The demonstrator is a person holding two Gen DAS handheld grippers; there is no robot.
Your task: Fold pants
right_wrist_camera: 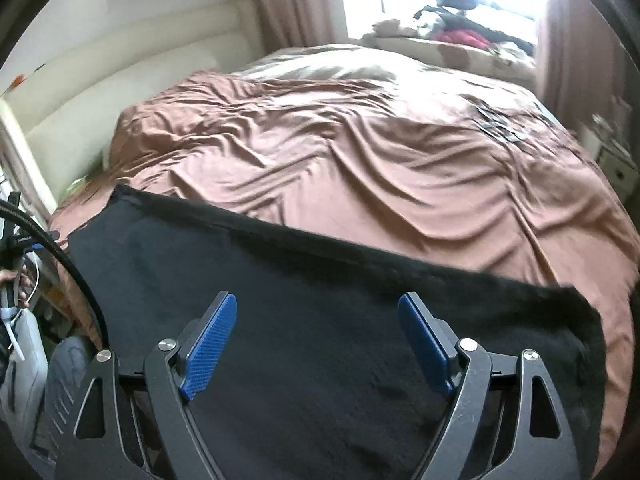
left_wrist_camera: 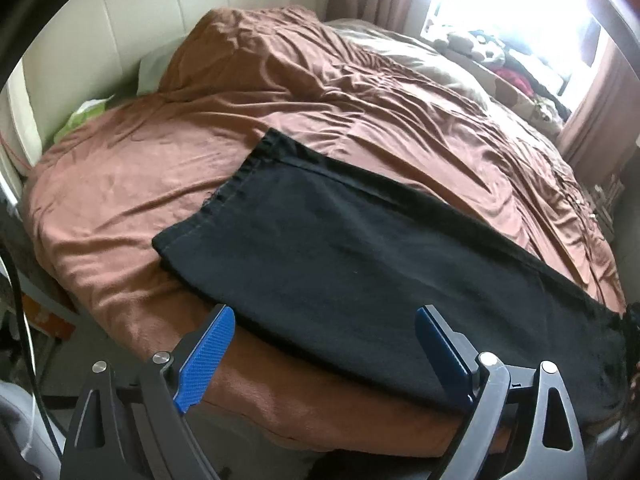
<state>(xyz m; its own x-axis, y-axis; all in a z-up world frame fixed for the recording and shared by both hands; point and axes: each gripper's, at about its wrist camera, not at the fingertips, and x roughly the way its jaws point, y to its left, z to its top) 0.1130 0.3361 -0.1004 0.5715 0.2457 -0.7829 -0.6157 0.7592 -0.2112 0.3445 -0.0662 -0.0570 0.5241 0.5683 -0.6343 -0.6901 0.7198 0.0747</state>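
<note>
Black pants (left_wrist_camera: pixel 360 252) lie flat along the near edge of a bed with a brown cover (left_wrist_camera: pixel 280 100). The stitched leg hems are at the far left end in the left wrist view. My left gripper (left_wrist_camera: pixel 324 316) is open and empty, hovering over the near edge of the legs. In the right wrist view the pants (right_wrist_camera: pixel 320 300) spread wide across the near bed, on the brown cover (right_wrist_camera: pixel 360 152). My right gripper (right_wrist_camera: pixel 316 300) is open and empty just above the black cloth.
A cream padded headboard (left_wrist_camera: pixel 140 12) stands at the far left. A bright window with curtains and a cluttered sill (right_wrist_camera: pixel 448 36) is behind the bed. A green item (left_wrist_camera: pixel 84 114) lies by the headboard. Small flat items (right_wrist_camera: pixel 496 124) sit on the cover at far right.
</note>
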